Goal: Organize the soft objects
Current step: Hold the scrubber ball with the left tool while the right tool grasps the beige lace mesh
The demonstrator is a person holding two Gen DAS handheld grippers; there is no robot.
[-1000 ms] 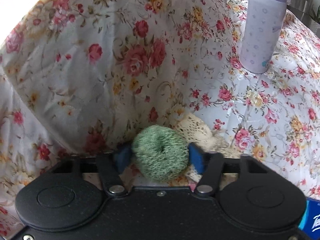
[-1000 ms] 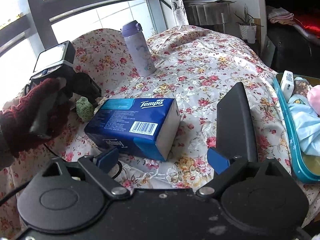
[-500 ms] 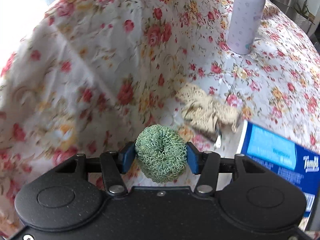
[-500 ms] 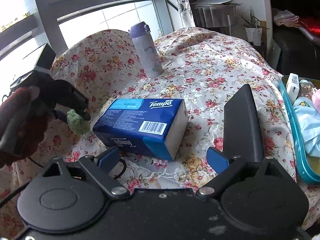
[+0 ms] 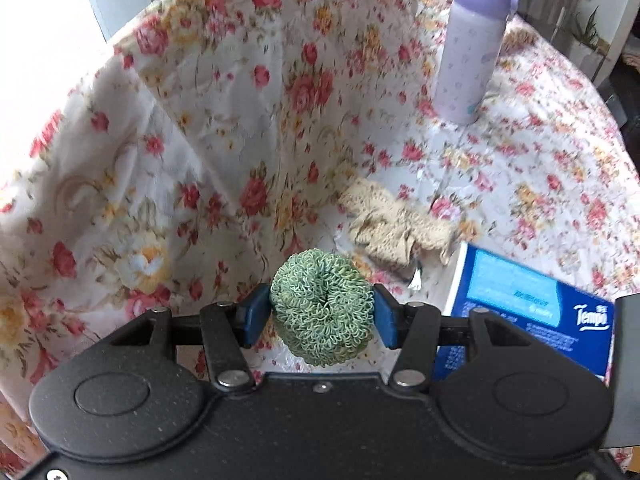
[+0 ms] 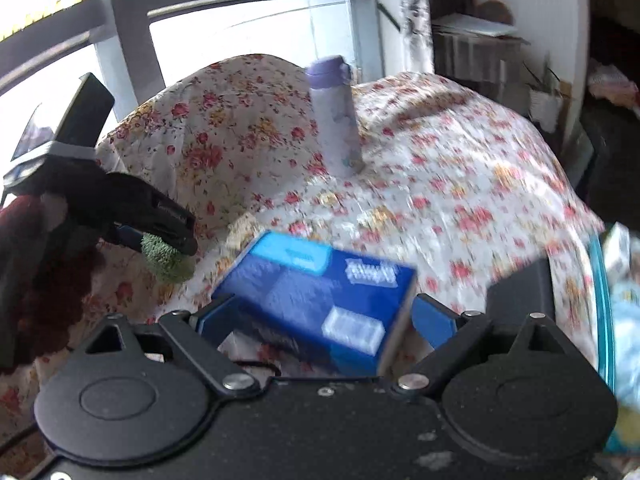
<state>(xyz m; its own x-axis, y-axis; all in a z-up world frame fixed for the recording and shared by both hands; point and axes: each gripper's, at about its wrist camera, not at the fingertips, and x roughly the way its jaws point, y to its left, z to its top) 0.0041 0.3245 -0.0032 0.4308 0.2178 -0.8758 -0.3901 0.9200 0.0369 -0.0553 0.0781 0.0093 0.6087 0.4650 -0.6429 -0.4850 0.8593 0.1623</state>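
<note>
Early stage: left claw clamps green scrunchie mid-frame, right claw gapes around tissue pack ungripped; lace piece and teal tray at right edge await.

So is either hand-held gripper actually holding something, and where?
The left hand-held gripper pinches the green scrunchie across its sides. The right hand-held gripper is open around the tissue pack, holding nothing.

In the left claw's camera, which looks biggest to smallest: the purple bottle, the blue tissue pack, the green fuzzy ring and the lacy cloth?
1. Blue tissue pack, though partly cut off.
2. Purple bottle, though it stands farther away.
3. Green fuzzy ring and lacy cloth look about alike; the ring is nearest the camera, so I won't rank them.
</note>
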